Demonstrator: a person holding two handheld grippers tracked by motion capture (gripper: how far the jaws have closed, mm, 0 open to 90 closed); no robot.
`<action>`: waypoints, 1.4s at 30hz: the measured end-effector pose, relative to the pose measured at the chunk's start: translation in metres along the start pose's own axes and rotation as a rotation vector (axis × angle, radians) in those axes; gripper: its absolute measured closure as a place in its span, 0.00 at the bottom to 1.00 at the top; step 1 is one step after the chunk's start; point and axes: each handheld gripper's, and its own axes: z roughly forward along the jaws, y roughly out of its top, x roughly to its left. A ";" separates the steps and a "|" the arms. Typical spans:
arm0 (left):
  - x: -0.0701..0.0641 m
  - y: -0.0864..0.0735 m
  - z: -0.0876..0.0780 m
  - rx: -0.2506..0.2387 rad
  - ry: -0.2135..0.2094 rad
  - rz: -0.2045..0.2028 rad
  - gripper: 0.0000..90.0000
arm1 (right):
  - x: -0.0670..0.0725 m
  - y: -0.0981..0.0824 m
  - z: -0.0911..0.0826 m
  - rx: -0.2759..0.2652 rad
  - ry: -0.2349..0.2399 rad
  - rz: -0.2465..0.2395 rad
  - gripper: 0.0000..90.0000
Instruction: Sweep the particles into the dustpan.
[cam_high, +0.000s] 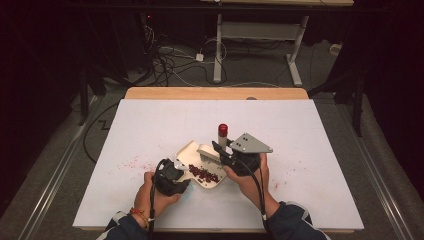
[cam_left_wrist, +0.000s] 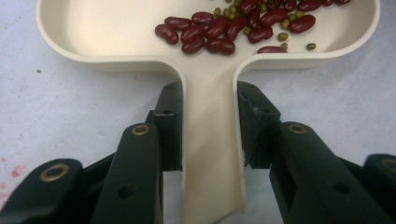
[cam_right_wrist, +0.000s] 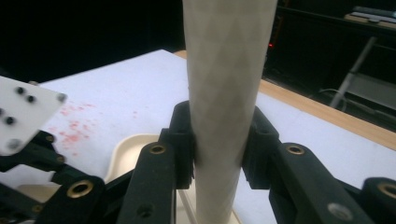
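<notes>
A: Dark room, cables on the floor behind. White counter (cam_high: 150, 125) with red stains at its left part (cam_high: 132, 162). What's on it?

B: Cream dustpan (cam_high: 187, 154) near the front edge, kidney beans (cam_high: 202, 173) and a few green ones piled in it. Small brush (cam_high: 209, 151) with a red-capped handle stands over the pan's far side.

A: Grips?

B: Left hand-held gripper (cam_left_wrist: 210, 126) clamped on the dustpan's handle, jaws pressing both sides. Right hand-held gripper (cam_right_wrist: 219, 140) clenched on the brush's pale handle, held roughly upright.

A: Risks?

B: My read: pan handle is smooth and tapered, so it could slip or twist if the pan is lifted, and beans would roll out over the open lip. Hard brush stroke could flick beans across the counter.

A: Hand pose?

B: Both forearms come in low from the front edge, left hand (cam_high: 150, 192) behind the pan, right hand (cam_high: 250, 180) angled inward over it.
</notes>
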 end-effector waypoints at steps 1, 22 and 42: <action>0.000 0.000 -0.001 -0.001 0.001 -0.001 0.71 | 0.001 0.001 0.000 0.002 0.025 0.010 0.78; 0.011 -0.005 -0.007 0.015 -0.051 -0.021 0.71 | -0.032 0.026 0.007 -0.043 -0.038 -0.020 0.77; 0.023 -0.003 -0.010 0.014 -0.052 -0.037 0.71 | -0.029 0.009 0.051 -0.010 0.073 -0.083 0.77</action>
